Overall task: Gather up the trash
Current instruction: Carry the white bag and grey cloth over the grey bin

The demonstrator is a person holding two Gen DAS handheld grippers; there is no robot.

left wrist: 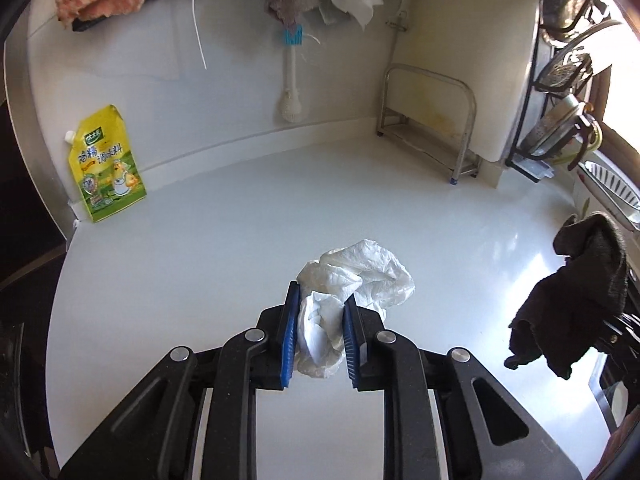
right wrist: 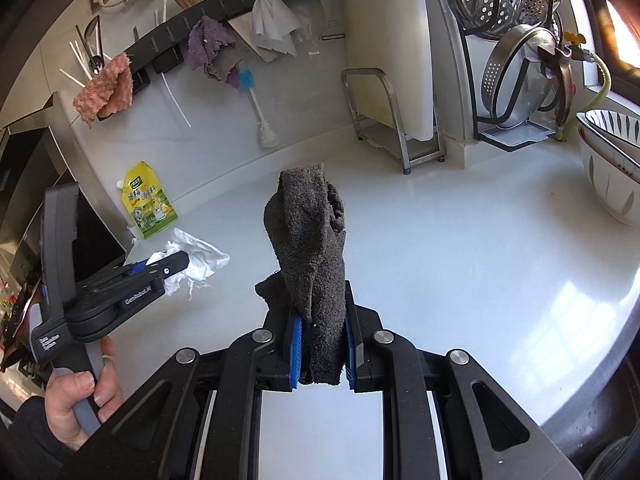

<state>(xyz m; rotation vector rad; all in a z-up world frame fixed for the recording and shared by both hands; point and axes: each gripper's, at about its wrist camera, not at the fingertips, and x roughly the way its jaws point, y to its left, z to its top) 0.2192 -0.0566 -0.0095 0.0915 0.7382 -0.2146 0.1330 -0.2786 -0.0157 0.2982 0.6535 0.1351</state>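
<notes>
Tissue (left wrist: 352,280) first: your left gripper (left wrist: 320,336) has its jaws pinching the near part of the crumpled white wad, while the far, larger part spills out beyond the blue pads (left wrist: 289,332) over the white surface (left wrist: 240,220). Whether the wad rests on the surface or hangs just off it, the left view does not settle. The grip looks shallow on a soft, springy thing, so keep the squeeze steady and lift straight up before you swing away; a sideways drag could tear a loose flap free.

Your right gripper (right wrist: 322,348) has its jaws pressed on a dark grey cloth (right wrist: 310,248), which stands up and folds over between the pads. It is limp, so hold it clear of the tissue and keep the two grippers well apart as you travel.

No bin shows in either view, so you will likely have to turn to find one; carry the wad low and slow until you do.

Near the far left wall stands a yellow seasoning pouch (left wrist: 106,164), upright and untouched. Judge whether it counts as trash once your hands are free. The bowls (right wrist: 612,168) at the far right and the metal rack (left wrist: 432,120) by the far wall need no attention.
</notes>
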